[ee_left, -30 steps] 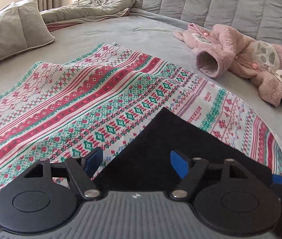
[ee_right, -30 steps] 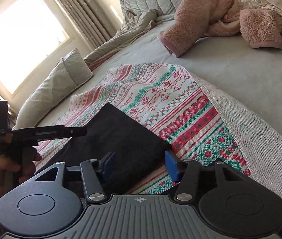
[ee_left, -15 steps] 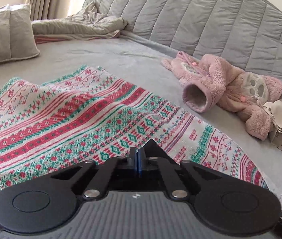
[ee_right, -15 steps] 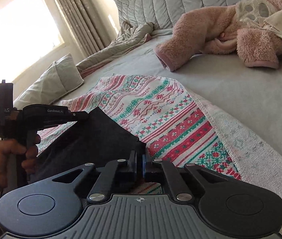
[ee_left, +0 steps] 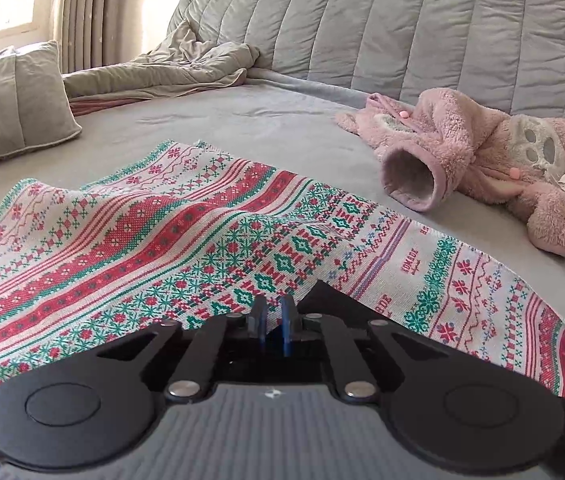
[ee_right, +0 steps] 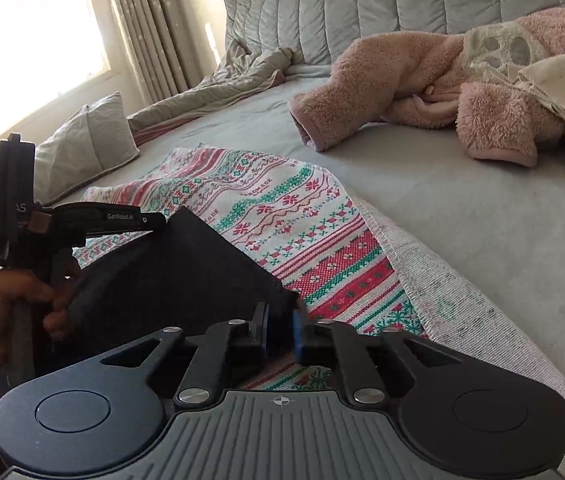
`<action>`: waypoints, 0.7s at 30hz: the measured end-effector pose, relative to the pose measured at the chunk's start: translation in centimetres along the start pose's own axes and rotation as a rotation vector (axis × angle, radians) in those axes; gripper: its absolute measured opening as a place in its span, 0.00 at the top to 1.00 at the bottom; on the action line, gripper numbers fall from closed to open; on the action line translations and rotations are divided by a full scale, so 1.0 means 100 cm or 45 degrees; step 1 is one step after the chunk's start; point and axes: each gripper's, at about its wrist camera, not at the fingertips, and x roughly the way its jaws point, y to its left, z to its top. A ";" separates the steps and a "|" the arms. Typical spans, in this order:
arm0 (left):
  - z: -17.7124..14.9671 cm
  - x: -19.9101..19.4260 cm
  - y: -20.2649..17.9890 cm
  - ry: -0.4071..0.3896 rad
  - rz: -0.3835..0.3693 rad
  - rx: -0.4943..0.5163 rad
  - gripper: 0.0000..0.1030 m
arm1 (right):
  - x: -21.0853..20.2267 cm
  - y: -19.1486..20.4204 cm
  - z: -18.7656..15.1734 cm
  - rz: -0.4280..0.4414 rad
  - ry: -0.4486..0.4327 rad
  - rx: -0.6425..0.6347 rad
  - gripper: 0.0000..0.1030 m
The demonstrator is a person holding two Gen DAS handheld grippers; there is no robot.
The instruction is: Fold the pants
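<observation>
The black pants (ee_right: 170, 280) lie on a patterned red, green and white cloth (ee_right: 282, 216) on the bed. My right gripper (ee_right: 281, 330) is shut on the near right corner of the pants and lifts it slightly. My left gripper (ee_left: 273, 322) is shut on the other near edge of the pants (ee_left: 334, 300). It also shows in the right wrist view (ee_right: 138, 220), held by a hand at the left, with the fabric raised between the two grippers. Most of the pants is hidden behind the gripper body in the left wrist view.
A pink fleece garment (ee_left: 478, 164) and a cream cloth (ee_right: 562, 84) lie on the grey bed at the right. A grey pillow (ee_left: 10, 100) and a rumpled grey blanket (ee_left: 170, 72) are at the back left. The quilted headboard (ee_left: 402, 32) stands behind.
Both grippers closed from open onto the pants' near edge and lifted it a little. The views rose and tilted, so less of the pants shows in the left wrist view.
</observation>
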 end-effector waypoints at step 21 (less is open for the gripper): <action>-0.054 -0.287 0.024 -0.077 0.456 -0.146 0.00 | -0.076 0.075 0.007 0.287 0.076 -0.201 0.12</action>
